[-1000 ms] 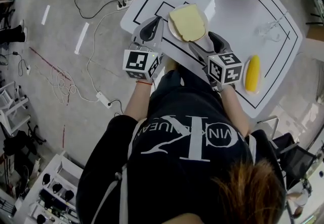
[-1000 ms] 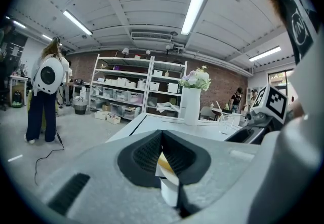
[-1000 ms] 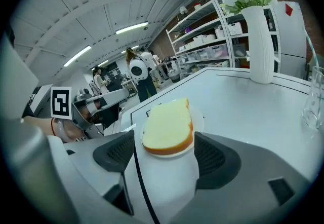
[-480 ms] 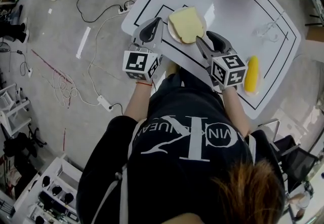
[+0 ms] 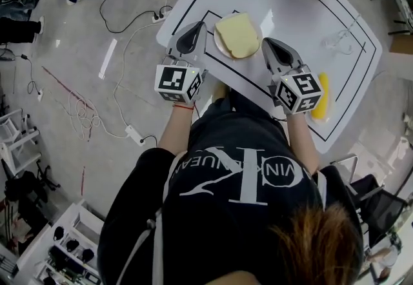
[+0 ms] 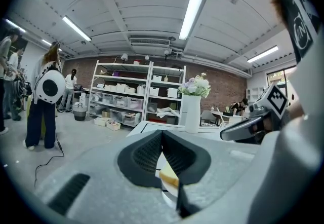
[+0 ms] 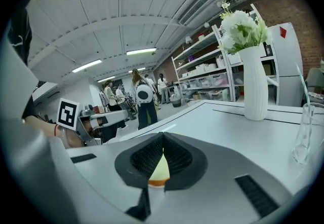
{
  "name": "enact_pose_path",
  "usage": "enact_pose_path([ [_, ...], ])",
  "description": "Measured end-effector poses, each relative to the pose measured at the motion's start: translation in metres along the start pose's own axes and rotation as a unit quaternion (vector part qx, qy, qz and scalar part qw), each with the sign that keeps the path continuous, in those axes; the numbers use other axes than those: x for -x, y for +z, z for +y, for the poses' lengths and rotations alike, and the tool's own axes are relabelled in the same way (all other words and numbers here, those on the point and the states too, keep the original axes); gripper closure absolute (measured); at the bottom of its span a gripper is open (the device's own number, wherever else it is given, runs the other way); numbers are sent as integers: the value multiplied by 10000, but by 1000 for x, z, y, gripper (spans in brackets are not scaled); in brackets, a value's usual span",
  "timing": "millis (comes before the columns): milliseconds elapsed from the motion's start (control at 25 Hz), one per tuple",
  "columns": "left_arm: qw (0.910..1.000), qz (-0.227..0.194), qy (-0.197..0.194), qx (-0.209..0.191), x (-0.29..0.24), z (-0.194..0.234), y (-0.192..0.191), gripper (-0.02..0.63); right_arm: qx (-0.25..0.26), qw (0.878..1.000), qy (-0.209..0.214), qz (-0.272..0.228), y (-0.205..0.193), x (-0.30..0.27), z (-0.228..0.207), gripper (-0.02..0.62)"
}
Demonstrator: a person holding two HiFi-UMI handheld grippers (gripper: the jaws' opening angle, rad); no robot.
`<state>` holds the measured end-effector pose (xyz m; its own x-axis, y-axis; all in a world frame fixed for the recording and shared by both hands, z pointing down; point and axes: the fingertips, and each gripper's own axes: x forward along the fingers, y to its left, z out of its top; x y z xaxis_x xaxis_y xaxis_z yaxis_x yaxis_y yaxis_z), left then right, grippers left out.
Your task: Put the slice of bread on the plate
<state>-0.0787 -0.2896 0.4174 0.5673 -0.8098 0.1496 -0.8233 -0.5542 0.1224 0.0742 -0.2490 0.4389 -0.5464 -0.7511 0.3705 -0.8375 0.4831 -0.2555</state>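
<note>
The slice of bread (image 5: pixel 237 35) lies on the plate (image 5: pixel 219 46), between the left hand-held gripper (image 5: pixel 193 30), jaws together, and the right hand-held gripper (image 5: pixel 269 44), whose jaws have just closed on nothing.

table (image 5: pixel 284 13) glossy, smooth; bread slice (image 5: pixel 237 35) matt, porous; left gripper pads (image 6: pixel 147 154) black, ribbed; vase (image 7: pixel 254 83) matt white

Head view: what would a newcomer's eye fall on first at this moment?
The pale slice of bread lying on a small plate at the near edge of the white table stands out first. The left tool and right tool flank it, both shut and empty, the right one's jaws having just closed. A yellow corn cob lies beside the right tool.
</note>
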Motion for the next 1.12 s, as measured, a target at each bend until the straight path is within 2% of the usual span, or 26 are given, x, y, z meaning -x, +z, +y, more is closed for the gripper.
enact_pose_path([
  [520, 9996, -226, 112, -93, 4, 9, 26, 601, 411, 9972, 44, -620, 37, 7, -3, 594],
  [1120, 9978, -504, 348, -254, 22, 24, 56, 601, 631, 9884, 21, -1381, 78, 20, -3, 594],
])
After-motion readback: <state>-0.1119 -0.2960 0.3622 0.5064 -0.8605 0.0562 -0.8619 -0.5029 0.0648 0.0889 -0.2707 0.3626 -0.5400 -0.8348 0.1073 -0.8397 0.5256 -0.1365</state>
